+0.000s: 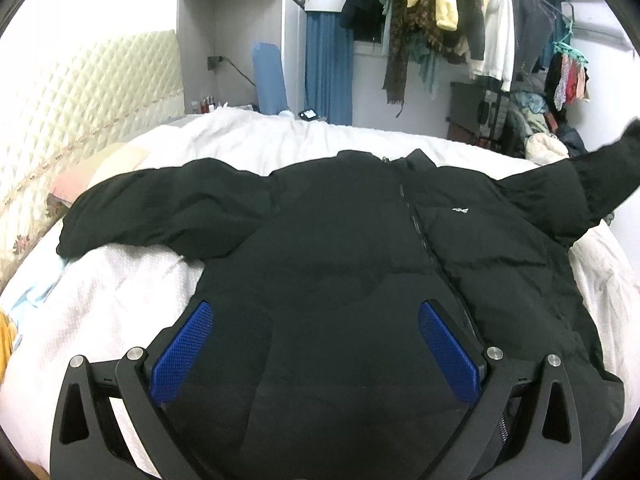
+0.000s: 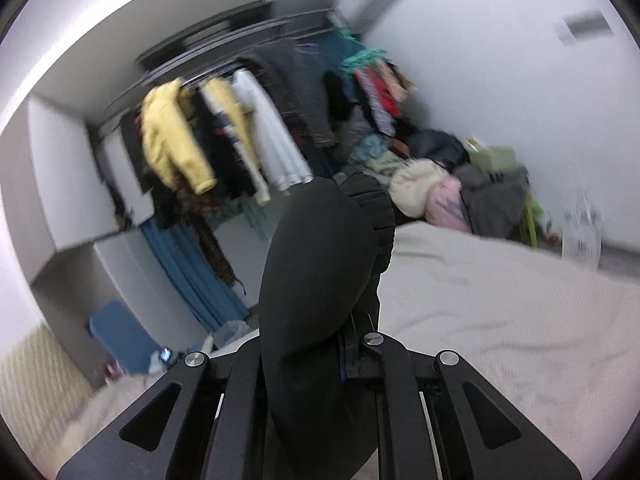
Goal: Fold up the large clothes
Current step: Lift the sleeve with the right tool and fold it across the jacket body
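Now your black jacket (image 1: 340,240) lies spread on the white bed (image 1: 120,300), a crowded clothes rack (image 1: 440,20) behind. Your left gripper (image 1: 316,344) hovers wide; your right gripper (image 2: 344,344) pinches a sleeve (image 2: 320,264).

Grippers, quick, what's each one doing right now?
Left gripper: open, holding nothing.
Right gripper: shut on the black jacket's sleeve.

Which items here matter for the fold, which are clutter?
Job:
- black padded zip jacket
- its raised sleeve, clamped in right gripper
- left gripper, jaws open
- white bedspread

Clutter:
- hanging clothes rack
- blue curtain
- cream quilted headboard
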The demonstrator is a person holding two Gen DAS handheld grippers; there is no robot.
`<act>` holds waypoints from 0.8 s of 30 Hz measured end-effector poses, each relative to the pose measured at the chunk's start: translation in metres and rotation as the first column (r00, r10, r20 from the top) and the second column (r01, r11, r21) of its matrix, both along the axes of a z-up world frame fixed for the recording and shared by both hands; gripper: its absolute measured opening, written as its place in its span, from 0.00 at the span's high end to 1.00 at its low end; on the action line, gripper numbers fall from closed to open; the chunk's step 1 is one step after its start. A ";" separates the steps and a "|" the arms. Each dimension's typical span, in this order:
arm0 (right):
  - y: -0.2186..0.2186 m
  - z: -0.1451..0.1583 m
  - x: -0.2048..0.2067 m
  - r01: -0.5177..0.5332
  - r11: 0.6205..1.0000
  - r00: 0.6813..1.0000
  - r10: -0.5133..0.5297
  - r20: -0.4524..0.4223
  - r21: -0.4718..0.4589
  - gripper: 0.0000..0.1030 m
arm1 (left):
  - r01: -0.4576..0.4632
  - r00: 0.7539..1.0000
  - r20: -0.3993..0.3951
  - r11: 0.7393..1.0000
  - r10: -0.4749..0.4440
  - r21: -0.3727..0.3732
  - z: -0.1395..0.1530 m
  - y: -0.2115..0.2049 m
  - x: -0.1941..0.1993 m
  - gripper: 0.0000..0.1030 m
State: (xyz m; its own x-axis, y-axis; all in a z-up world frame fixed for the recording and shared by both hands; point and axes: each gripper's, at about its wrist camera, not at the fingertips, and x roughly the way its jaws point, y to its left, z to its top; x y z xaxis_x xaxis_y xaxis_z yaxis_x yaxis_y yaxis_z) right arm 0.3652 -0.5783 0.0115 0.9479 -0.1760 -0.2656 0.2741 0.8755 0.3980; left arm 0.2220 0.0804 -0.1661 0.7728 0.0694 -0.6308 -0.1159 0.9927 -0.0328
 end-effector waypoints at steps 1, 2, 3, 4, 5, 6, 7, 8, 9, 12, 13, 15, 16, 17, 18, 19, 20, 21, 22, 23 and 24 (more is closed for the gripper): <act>0.017 0.012 0.003 0.002 0.999 1.000 -0.002 -0.014 -0.037 0.92 | 0.003 1.000 0.007 1.000 -0.003 0.001 0.001 0.001 -0.001 0.00; 0.029 0.021 0.004 -0.003 0.998 1.000 0.002 -0.015 -0.062 0.92 | 0.003 1.000 0.015 1.000 -0.003 0.004 0.002 0.003 -0.003 0.00; 0.048 0.033 0.006 -0.014 0.995 1.000 0.013 -0.012 -0.095 0.91 | 0.001 1.000 0.018 1.000 -0.002 0.005 0.003 0.004 -0.004 0.00; 0.067 0.045 0.008 -0.025 0.992 1.000 0.025 -0.007 -0.123 0.91 | 0.001 1.000 0.019 1.000 -0.001 -0.002 0.003 0.006 -0.005 0.00; 0.083 0.053 0.010 -0.040 0.989 0.999 0.041 0.000 -0.140 0.91 | 0.009 1.000 0.021 1.000 -0.008 -0.019 0.003 0.008 -0.006 0.00; 0.101 0.062 0.013 -0.061 0.985 0.998 0.063 0.006 -0.158 0.91 | 0.013 1.000 0.020 1.000 -0.012 -0.023 0.003 0.009 -0.007 0.00; 0.117 0.068 0.014 -0.081 0.982 0.996 0.084 0.009 -0.173 0.91 | 0.014 1.000 0.021 1.000 -0.013 -0.025 0.003 0.012 -0.008 0.00; 0.139 0.077 0.016 -0.109 0.975 0.994 0.113 0.012 -0.194 0.91 | 0.015 1.000 0.026 1.000 -0.014 -0.027 0.004 0.014 -0.009 0.00; 0.158 0.083 0.018 -0.133 0.968 0.990 0.139 0.013 -0.212 0.91 | 0.014 0.999 0.030 1.000 -0.013 -0.028 0.005 0.017 -0.010 0.00; 0.227 0.100 0.027 -0.220 0.934 0.974 0.228 -0.003 -0.281 0.91 | 0.002 0.998 0.066 0.999 0.001 -0.051 0.013 0.028 -0.016 0.00; 0.251 0.104 0.031 -0.247 0.920 0.966 0.258 -0.006 -0.305 0.91 | -0.004 0.997 0.081 0.999 0.009 -0.054 0.017 0.033 -0.018 0.00; 0.295 0.109 0.035 -0.301 0.892 0.948 0.317 -0.009 -0.338 0.90 | -0.023 0.995 0.101 0.998 0.028 -0.051 0.021 0.041 -0.021 0.00; 0.318 0.109 0.037 -0.336 0.877 0.935 0.355 -0.009 -0.342 0.90 | -0.034 0.994 0.103 0.998 0.040 -0.059 0.021 0.046 -0.022 0.00; 0.336 0.107 0.036 -0.366 0.866 0.923 0.386 -0.012 -0.342 0.90 | -0.034 0.994 0.097 0.997 0.041 -0.075 0.021 0.049 -0.022 0.00; 0.359 0.102 0.039 -0.409 0.847 0.904 0.427 -0.023 -0.339 0.90 | -0.031 0.995 0.090 0.996 0.039 -0.083 0.019 0.051 -0.022 0.00; 0.381 0.096 0.042 -0.449 0.828 0.884 0.465 -0.035 -0.336 0.90 | -0.030 0.996 0.082 0.996 0.037 -0.082 0.018 0.051 -0.022 0.00; 0.398 0.090 0.043 -0.478 0.812 0.869 0.492 -0.045 -0.334 0.90 | -0.029 0.997 0.075 0.997 0.034 -0.071 0.016 0.050 -0.021 0.00; 0.421 0.082 0.046 -0.515 0.789 0.848 0.527 -0.064 -0.335 0.89 | -0.026 0.997 0.077 0.998 0.031 -0.061 0.015 0.049 -0.020 0.00; 0.439 0.075 0.046 -0.542 0.769 0.831 0.551 -0.078 -0.337 0.89 | -0.025 0.996 0.081 0.998 0.029 -0.054 0.015 0.048 -0.020 0.00; 0.460 0.065 0.049 -0.576 0.744 0.808 0.580 -0.100 -0.340 0.89 | -0.026 0.996 0.086 0.999 0.030 -0.043 0.014 0.049 -0.020 0.00; 0.477 0.057 0.052 -0.604 0.724 0.789 0.604 -0.117 -0.334 0.87 | -0.031 0.996 0.087 0.999 0.034 -0.033 0.013 0.051 -0.021 0.00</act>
State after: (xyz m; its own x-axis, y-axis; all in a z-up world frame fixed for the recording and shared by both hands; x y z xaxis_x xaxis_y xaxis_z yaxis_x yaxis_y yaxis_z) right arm 0.4168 -0.1018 0.0685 0.8848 0.3560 -0.3007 -0.3587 0.9322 0.0479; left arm 0.2015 0.1310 -0.1527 0.8229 0.0765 -0.5631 -0.1434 0.9868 -0.0756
